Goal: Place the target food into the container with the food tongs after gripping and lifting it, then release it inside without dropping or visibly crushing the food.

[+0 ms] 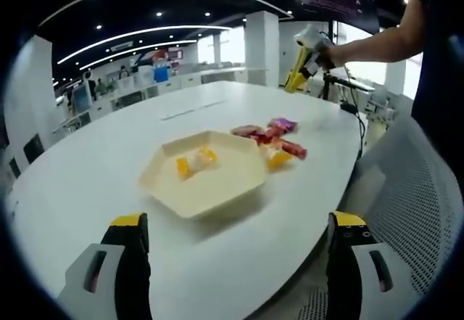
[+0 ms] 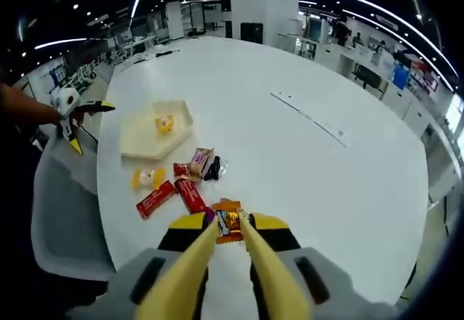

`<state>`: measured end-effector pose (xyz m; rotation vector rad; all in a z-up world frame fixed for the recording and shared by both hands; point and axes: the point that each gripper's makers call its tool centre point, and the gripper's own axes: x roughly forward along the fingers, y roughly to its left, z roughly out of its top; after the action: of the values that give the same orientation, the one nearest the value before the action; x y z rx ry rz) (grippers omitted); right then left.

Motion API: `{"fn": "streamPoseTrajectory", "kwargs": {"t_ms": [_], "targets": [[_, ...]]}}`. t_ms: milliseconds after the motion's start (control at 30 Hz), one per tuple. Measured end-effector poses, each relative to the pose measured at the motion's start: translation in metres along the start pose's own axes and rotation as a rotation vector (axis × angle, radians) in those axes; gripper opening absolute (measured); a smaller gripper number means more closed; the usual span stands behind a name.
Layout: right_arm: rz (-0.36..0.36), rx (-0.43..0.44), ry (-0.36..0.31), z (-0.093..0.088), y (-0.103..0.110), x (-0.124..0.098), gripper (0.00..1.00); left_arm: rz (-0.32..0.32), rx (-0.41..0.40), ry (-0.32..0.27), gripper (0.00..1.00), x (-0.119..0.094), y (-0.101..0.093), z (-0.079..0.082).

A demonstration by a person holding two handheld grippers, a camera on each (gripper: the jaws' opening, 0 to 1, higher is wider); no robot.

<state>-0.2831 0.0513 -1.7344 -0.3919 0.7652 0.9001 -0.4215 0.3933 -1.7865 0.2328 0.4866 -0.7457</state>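
Orange-wrapped snack (image 2: 229, 224) is pinched between yellow tongs (image 2: 226, 262) held in the right gripper (image 2: 228, 241), raised above the tabletop's near edge; left gripper (image 1: 235, 262) is spread, empty. A slip is judged likely: glossy wrapper, smooth tong blades. Hexagonal cream container (image 2: 154, 129), shallow, rigid, sits near the left edge, beyond crinkly snack packets (image 2: 181, 182).

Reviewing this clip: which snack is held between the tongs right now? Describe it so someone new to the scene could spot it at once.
On the big white oval table, find the loose cluster of wrapped snacks beside the pale hexagonal tray. At the cluster's edge farthest from the tray, the right hand-held gripper pinches an orange-wrapped snack between yellow tongs. Its neighbours, the red bars, lie free on the table.
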Motion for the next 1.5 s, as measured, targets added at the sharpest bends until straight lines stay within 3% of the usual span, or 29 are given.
{"fn": "streamPoseTrajectory", "kwargs": {"t_ms": [467, 867, 1067, 1500], "targets": [[0.049, -0.045, -0.032, 0.044, 0.026, 0.023, 0.21, 0.013, 0.012, 0.01, 0.98, 0.0, 0.002, -0.002], [0.107, -0.093, -0.03, 0.075, 0.066, 0.046, 0.21, 0.019, 0.025, 0.012, 0.98, -0.001, 0.003, -0.001], [0.148, -0.119, -0.05, 0.099, 0.094, 0.061, 0.21, 0.012, 0.03, 0.009, 0.97, 0.0, 0.003, -0.001], [0.199, -0.174, -0.034, 0.123, 0.128, 0.084, 0.21, 0.044, 0.024, -0.017, 0.97, -0.002, 0.009, 0.003]]}}
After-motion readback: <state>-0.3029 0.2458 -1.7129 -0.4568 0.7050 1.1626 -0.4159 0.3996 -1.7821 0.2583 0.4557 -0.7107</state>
